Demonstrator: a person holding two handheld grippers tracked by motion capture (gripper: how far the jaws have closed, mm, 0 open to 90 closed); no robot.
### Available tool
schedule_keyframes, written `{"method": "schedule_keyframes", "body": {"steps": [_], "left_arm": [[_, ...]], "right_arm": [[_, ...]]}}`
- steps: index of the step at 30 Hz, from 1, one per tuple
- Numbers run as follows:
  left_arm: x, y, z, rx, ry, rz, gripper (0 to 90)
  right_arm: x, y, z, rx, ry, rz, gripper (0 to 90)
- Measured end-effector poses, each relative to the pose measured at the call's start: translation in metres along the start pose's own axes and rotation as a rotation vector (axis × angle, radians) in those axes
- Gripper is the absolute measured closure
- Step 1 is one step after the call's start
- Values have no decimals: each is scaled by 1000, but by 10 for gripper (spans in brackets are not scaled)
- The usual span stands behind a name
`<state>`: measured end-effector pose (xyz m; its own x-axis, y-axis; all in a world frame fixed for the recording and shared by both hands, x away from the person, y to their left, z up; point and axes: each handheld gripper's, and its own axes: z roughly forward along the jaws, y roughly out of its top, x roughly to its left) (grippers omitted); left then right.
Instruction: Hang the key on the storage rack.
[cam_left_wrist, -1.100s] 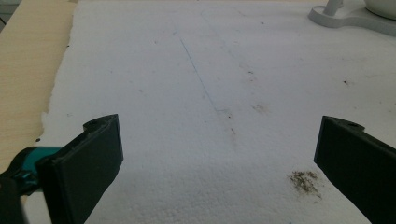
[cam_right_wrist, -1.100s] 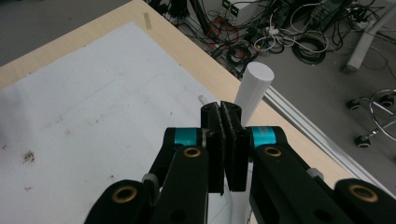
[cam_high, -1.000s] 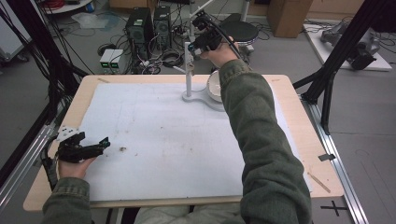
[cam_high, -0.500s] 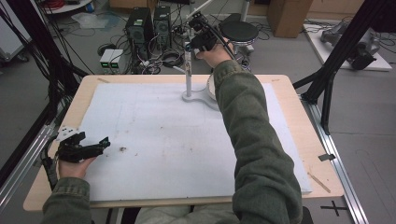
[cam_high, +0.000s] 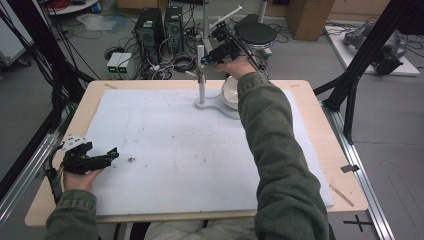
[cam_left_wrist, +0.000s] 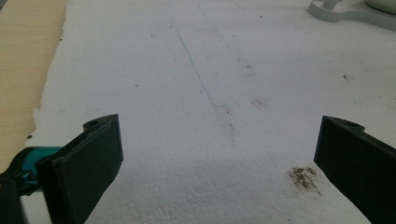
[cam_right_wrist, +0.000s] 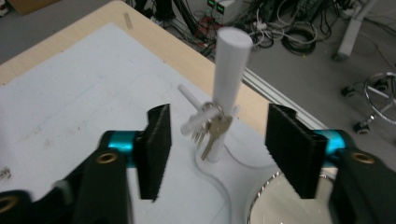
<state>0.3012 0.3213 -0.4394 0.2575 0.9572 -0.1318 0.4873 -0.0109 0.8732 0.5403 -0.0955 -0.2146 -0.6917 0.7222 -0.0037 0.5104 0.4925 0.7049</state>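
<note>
A white stand (cam_high: 201, 80) with an upright post (cam_right_wrist: 229, 79) rises from a flat base at the far middle of the table. A small bunch of keys (cam_right_wrist: 212, 127) hangs from a short peg on the post. My right gripper (cam_high: 209, 59) is held up beside the top of the post; in the right gripper view the right gripper (cam_right_wrist: 217, 149) is open, with the keys and post a little beyond its jaws. My left gripper (cam_high: 113, 153) rests low at the near left of the white foam sheet (cam_high: 175, 150), and in its own view the left gripper (cam_left_wrist: 217, 158) is open and holds nothing.
A white bowl (cam_high: 231, 93) sits on the stand's base, right of the post, under my right forearm. A brown speck (cam_left_wrist: 303, 176) lies on the sheet by the left gripper. The wooden table edge (cam_high: 320, 150) borders the sheet. Cables and computers lie on the floor beyond.
The right gripper has shifted slightly near the top of the post, coming a little lower. The left gripper has stayed where it was.
</note>
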Motion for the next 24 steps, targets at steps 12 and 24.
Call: {"method": "schedule_keyframes", "body": {"steps": [12, 24], "left_arm": [[0, 0, 0, 4, 2, 4, 17], [0, 0, 0, -2, -1, -2, 17]], "right_arm": [[-14, -16, -5, 26, 39, 64, 120], [-19, -28, -20, 31, 21, 99, 5]]}}
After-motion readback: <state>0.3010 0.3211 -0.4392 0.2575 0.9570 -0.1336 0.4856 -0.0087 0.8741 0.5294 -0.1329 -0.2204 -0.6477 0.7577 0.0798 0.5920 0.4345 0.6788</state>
